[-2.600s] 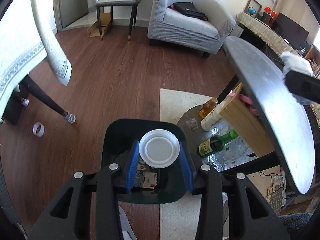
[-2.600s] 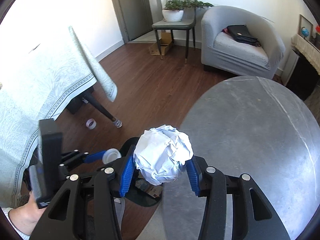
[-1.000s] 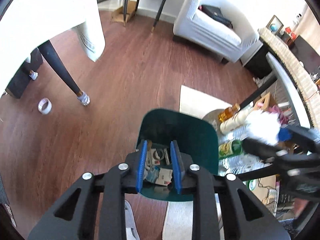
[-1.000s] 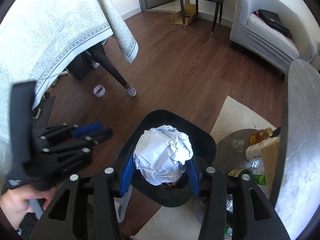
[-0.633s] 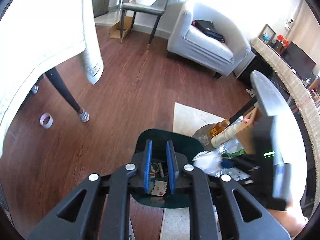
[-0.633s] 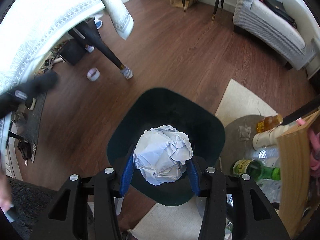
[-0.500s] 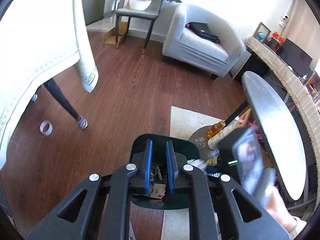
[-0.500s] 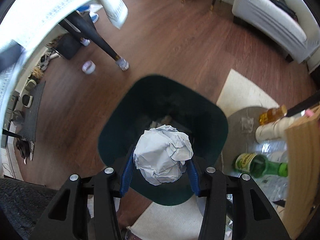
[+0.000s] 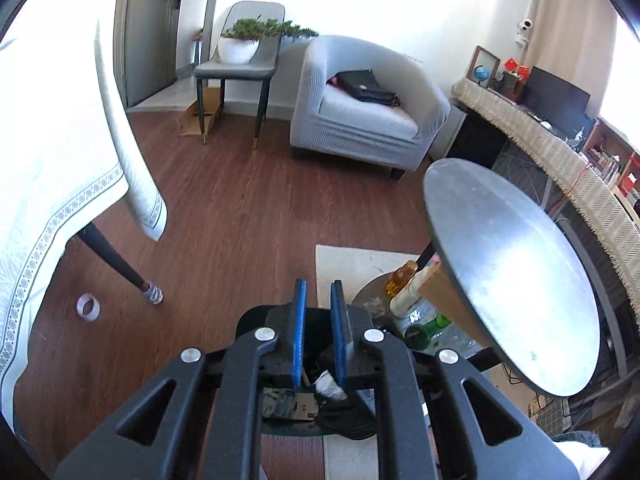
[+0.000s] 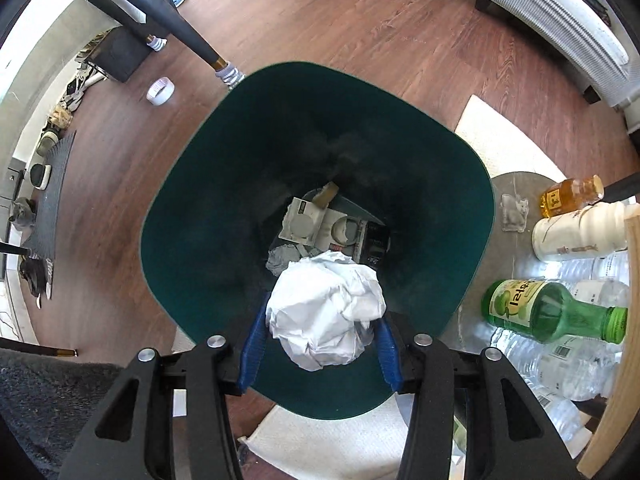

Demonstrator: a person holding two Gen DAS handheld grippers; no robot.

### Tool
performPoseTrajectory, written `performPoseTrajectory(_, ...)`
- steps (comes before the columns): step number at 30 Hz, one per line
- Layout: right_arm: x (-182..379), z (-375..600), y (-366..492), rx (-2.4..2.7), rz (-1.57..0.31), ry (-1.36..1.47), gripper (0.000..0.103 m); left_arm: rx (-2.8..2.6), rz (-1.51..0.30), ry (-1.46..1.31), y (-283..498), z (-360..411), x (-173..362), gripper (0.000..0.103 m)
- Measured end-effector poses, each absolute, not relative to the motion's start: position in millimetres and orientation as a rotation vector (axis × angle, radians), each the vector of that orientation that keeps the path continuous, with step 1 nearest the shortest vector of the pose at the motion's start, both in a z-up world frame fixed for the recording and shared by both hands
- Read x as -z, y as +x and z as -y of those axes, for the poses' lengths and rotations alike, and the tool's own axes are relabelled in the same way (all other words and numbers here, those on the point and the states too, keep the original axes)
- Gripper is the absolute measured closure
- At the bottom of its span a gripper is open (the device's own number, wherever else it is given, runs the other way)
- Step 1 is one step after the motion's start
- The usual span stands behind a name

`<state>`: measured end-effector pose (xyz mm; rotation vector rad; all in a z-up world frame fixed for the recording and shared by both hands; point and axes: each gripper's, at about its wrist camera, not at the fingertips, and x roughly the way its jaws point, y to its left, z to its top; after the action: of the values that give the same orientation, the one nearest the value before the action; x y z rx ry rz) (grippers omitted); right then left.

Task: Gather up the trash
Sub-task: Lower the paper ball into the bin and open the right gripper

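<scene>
A dark green bin (image 10: 240,160) fills the right wrist view, seen from straight above, with cardboard scraps and a lid (image 10: 308,220) at its bottom. My right gripper (image 10: 322,314) hangs over the bin's near side with a crumpled white paper ball (image 10: 324,308) between its blue pads. Its jaws are opening, and the right pad stands just off the ball. In the left wrist view my left gripper (image 9: 318,286) is above and behind the bin (image 9: 256,314). It is nearly shut, with only a narrow slit between the pads and nothing in it.
Right of the bin a low round shelf holds a green glass bottle (image 10: 548,312), a yellow bottle (image 10: 572,196), a white bottle (image 10: 576,232) and water bottles. A round grey tabletop (image 9: 508,264) stands above it. A tape roll (image 9: 87,307) lies near a table leg (image 9: 116,260).
My right gripper has sunk toward the bin with the paper ball, and its pads have spread. My left gripper has risen away from the bin, and its pads have drawn closer together.
</scene>
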<state>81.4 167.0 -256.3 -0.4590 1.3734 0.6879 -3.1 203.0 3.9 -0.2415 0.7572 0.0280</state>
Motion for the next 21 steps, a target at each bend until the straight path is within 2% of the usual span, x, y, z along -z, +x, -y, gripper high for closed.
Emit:
performPoseTrajectory(1,257.3,-166.7,81.1,-0.688,-1.376,-0.459,0.042,-0.027,-0.746,-0.239,-3.6,-202.1,-7.2,0.089)
performPoseTrajectory(3,257.1,-165.1,80.9,-0.682,-1.371,-0.469,0.031,-0.024,-0.731,-0.241,-4.9,-201.4,-13.1,0.089)
performPoseTrajectory(4,256.1,-164.6,80.2,-0.678,-1.365,-0.478,0.03,-0.02,-0.726,-0.245,-5.1,-200.5,-15.5,0.089)
performPoseTrajectory(14,210.4,-160.4,69.5,-0.74,-1.271,-0.455,0.03,0.011,-0.671,-0.253,-7.6,-183.0,-41.2,0.089)
performPoseTrajectory(21,140.9,-157.3,52.8,-0.815,-1.122,-0.405,0.03,0.018,-0.611,-0.249,-16.9,-172.4,-67.3,0.089)
